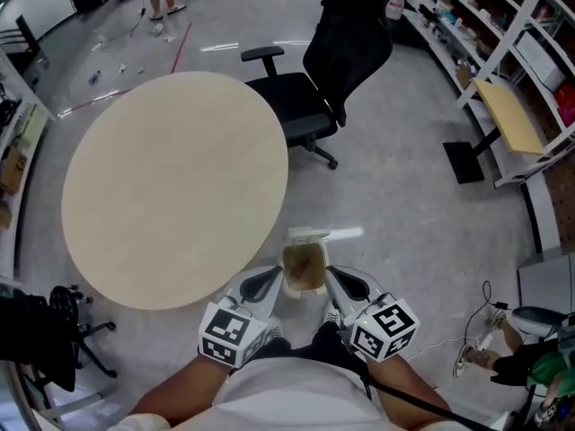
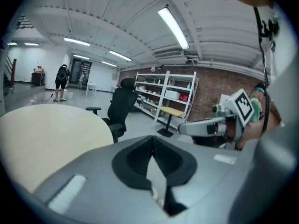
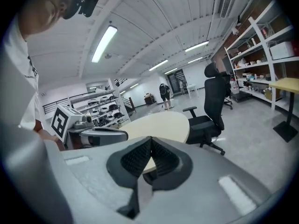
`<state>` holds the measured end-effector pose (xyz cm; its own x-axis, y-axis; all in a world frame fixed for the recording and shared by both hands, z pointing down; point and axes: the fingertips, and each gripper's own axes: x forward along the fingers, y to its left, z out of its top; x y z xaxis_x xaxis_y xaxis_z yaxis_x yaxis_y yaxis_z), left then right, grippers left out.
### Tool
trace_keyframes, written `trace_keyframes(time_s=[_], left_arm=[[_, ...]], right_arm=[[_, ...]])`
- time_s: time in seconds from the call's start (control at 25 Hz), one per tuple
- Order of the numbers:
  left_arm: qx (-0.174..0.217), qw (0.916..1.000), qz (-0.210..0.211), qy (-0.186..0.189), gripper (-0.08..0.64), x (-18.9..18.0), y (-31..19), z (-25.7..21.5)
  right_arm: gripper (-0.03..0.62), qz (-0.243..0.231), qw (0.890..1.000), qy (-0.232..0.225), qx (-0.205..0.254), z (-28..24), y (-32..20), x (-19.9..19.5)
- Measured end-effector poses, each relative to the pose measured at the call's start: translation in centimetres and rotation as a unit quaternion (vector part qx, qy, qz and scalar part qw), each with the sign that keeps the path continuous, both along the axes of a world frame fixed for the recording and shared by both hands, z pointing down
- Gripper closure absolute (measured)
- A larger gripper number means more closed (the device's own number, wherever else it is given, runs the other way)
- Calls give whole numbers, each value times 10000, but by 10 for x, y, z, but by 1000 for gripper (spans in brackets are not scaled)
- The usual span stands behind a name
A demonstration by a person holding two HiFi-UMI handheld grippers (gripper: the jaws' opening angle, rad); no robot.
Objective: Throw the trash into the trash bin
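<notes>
1. Nearest, low in the head view: left gripper (image 1: 262,284) and right gripper (image 1: 349,285), both clenched and holding nothing.
2. Between them, on the floor beside the bare round desk (image 1: 171,187): trash bin (image 1: 307,238), with brownish trash (image 1: 304,266) seemingly inside.
3. Likely risk: tipping the bin with a foot or gripper and spilling the trash.

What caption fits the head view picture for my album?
Left gripper and right gripper, both shut, frame the trash bin beside a round table and black chair.
</notes>
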<state>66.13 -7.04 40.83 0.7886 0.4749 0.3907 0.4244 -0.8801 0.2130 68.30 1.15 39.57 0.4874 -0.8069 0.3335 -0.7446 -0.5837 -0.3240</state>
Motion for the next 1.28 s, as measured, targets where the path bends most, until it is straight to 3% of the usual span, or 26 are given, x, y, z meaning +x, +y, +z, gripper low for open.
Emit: trace_keyframes(time_s=[0.28,0.44,0.64,0.96,1.28], left_arm=[[365,9959,329,765,552,1,7,-50],[86,9967,192,786,552,-4,1,-71],[230,9940,364,1008,552,-16,2,-77],[50,9937,307,1078,552,-20,7,-82],[31,9940,-45,1095,552,-26,25,-90]], right_arm=[[591,166,9986,459,215,-43,2,-11],[591,196,9970,690,281,-66,1,-16],[591,297,9947,914,358,-81,5,-21],[591,312,9947,937,284,-82,18,-31],[591,-26,9929,1166,242,-93,40,-31]])
